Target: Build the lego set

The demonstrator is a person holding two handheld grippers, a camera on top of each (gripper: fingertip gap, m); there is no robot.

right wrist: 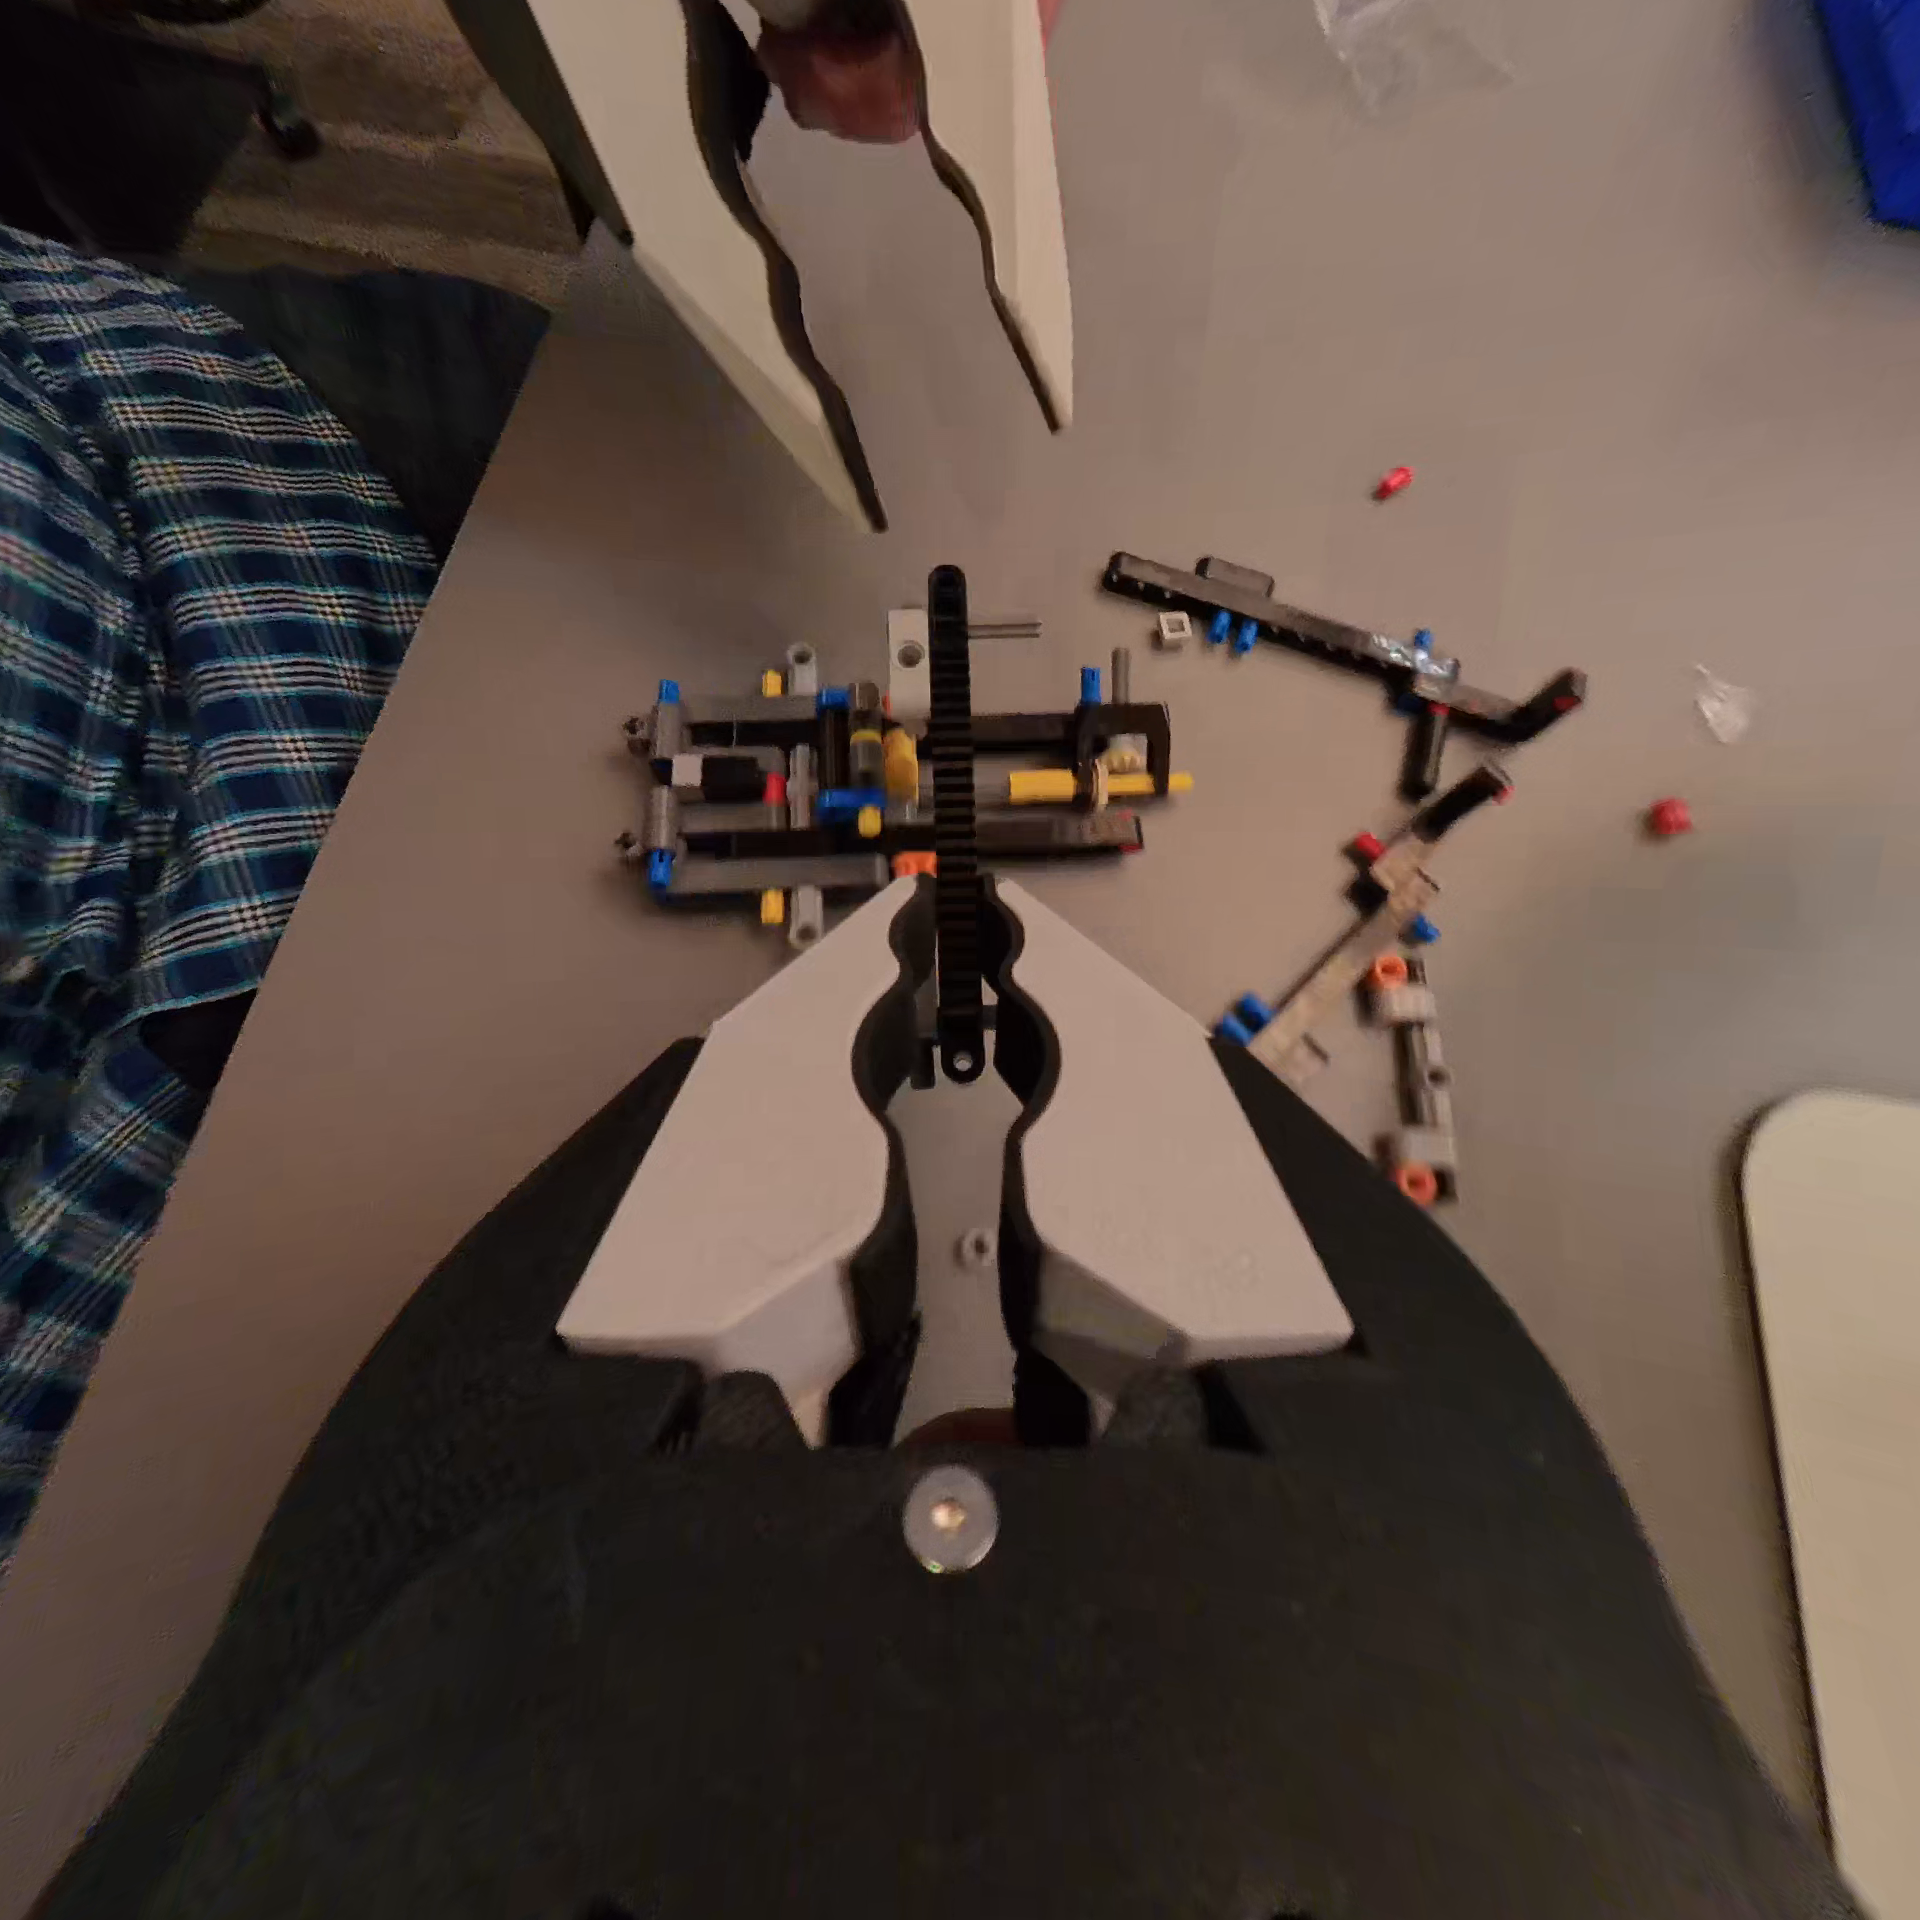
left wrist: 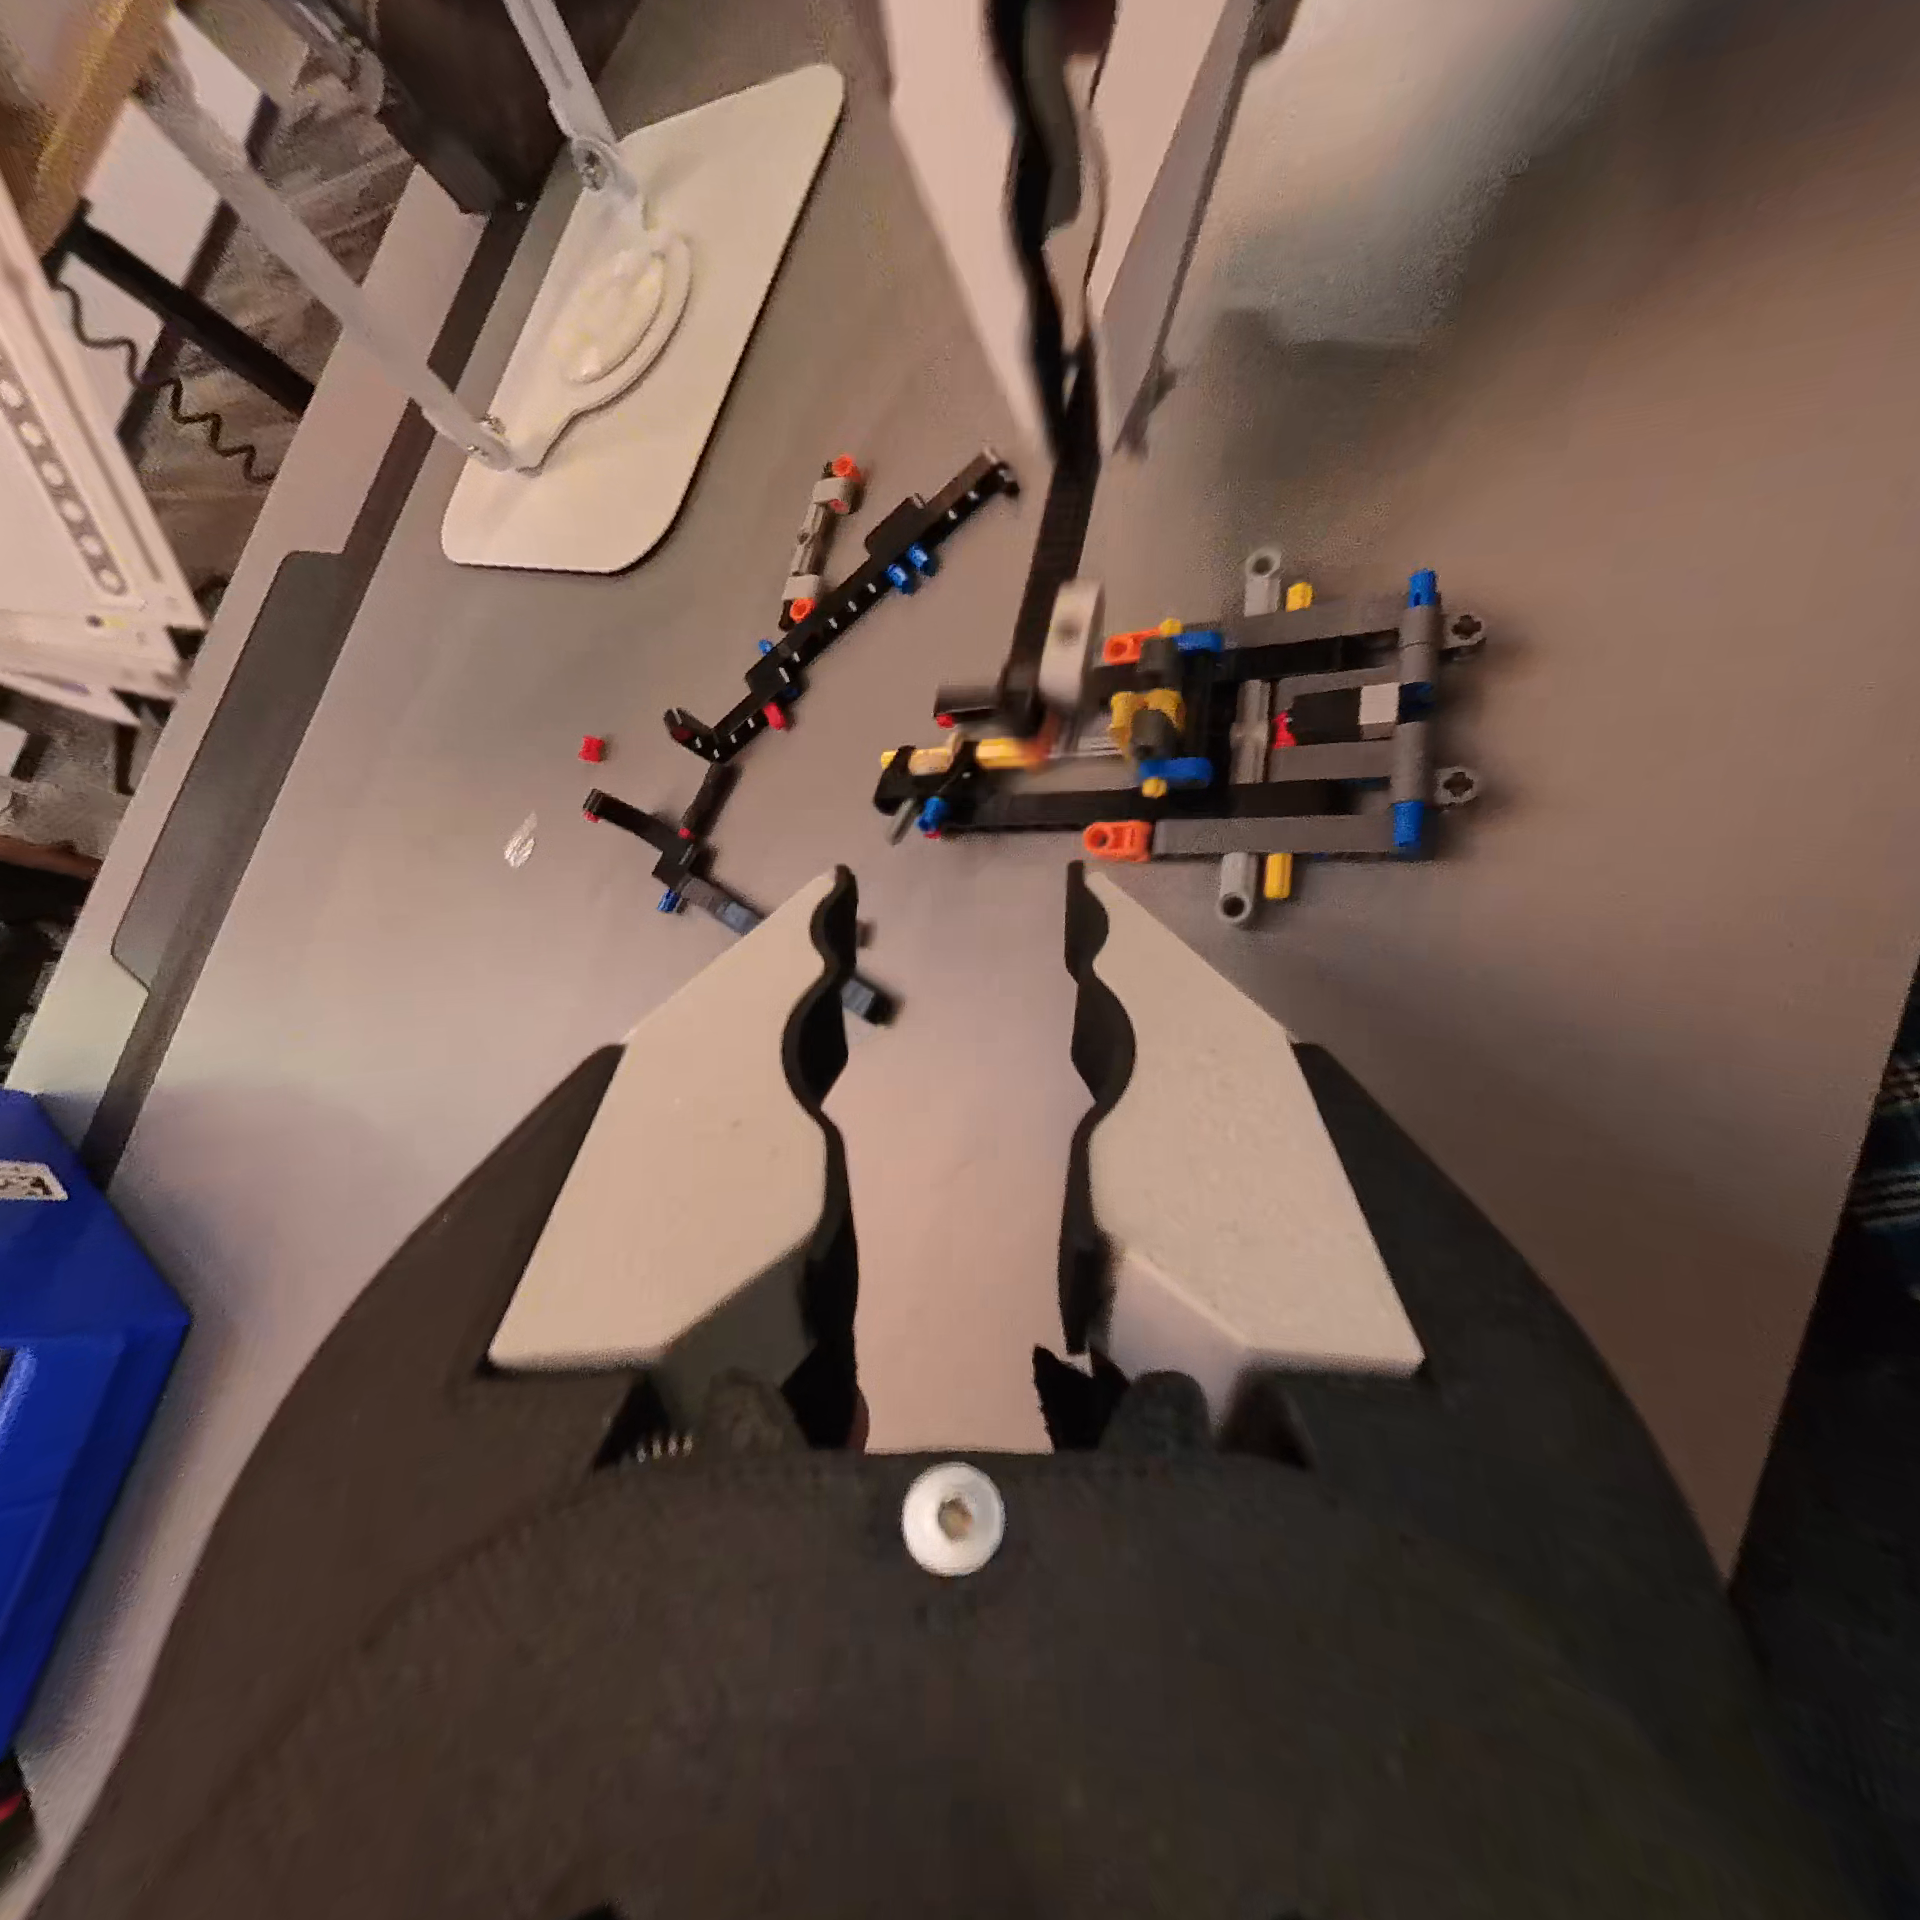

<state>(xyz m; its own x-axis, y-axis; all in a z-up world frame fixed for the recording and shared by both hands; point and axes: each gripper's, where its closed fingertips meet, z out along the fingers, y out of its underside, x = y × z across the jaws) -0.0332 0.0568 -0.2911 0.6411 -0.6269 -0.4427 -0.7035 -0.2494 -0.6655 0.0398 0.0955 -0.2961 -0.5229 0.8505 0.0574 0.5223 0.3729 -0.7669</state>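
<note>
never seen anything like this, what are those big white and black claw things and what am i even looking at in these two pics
Those claws are hand-held grippers: a person holds one in each hand, and each carries a camera looking out along its two fingers. So each picture is one gripper's own view of the same grey table.

In the left wrist view, the left gripper is open and empty. In the right wrist view, the right gripper is shut on a long black toothed strip, holding it over the half-built lego frame.

Also on the table lie a long black beam assembly, a small red piece and a white lamp base. A blue bin shows at the left edge.
</note>
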